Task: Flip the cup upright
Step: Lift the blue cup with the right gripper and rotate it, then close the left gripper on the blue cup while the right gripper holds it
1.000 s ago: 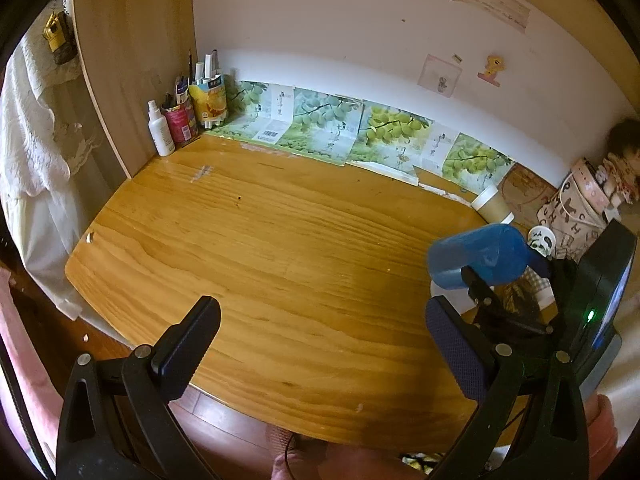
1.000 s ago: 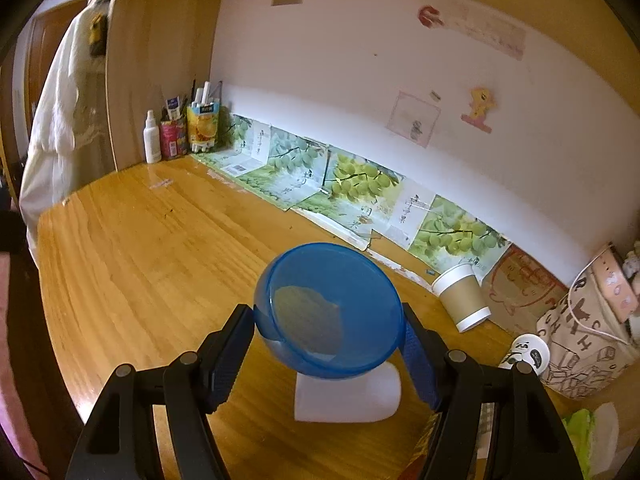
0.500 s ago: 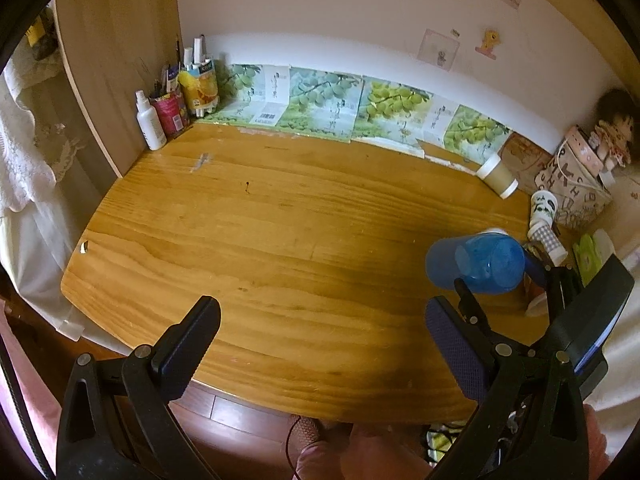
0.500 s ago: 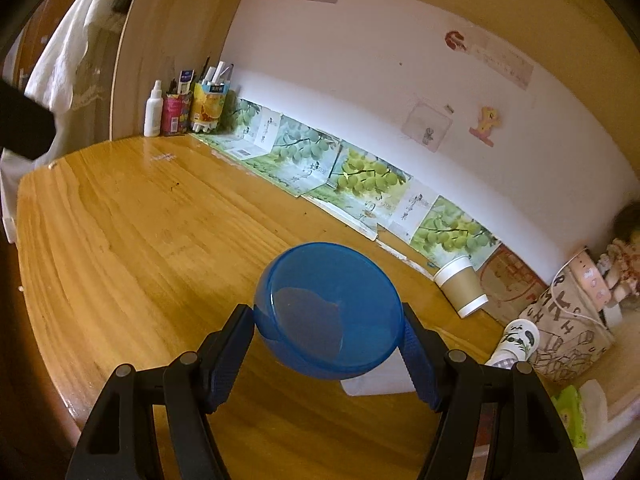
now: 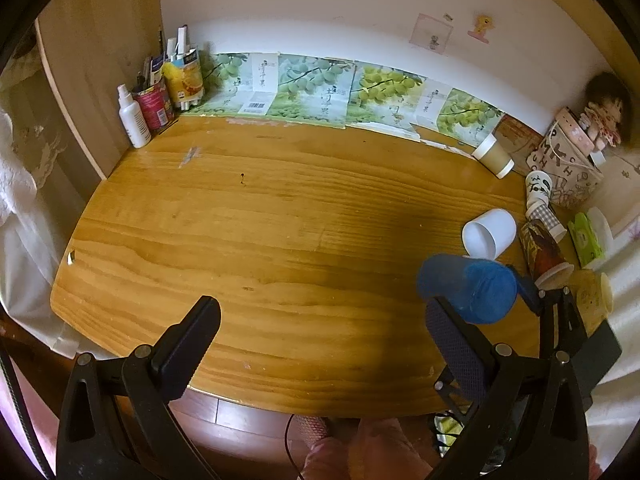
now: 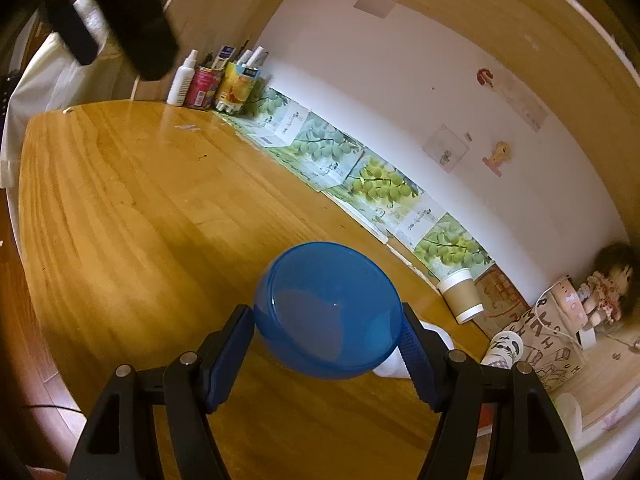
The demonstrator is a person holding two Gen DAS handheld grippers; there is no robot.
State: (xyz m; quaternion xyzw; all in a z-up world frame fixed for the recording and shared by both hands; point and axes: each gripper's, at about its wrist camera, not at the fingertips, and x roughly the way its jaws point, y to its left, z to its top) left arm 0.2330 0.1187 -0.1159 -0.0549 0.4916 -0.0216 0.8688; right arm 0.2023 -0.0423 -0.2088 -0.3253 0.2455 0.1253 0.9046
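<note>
My right gripper (image 6: 328, 354) is shut on a translucent blue plastic cup (image 6: 328, 312) and holds it above the wooden table (image 6: 132, 216). The cup lies tilted, its round end facing the right wrist camera. In the left wrist view the blue cup (image 5: 468, 286) hangs in the air at the right, on its side, with the right gripper's fingers around it. My left gripper (image 5: 320, 340) is open and empty above the table's near edge.
A white cup (image 5: 488, 234) lies on its side behind the blue cup. A brown paper cup (image 5: 494, 156) stands upside down by the back wall. More cups (image 5: 542, 240), a patterned bag (image 5: 568, 172) and a doll crowd the right side. Bottles and cans (image 5: 160, 96) stand at the back left.
The right gripper has lifted and turned with the blue cup, rolling its view to the right. The white cup behind it now shows in the left wrist view. The left gripper stays open.
</note>
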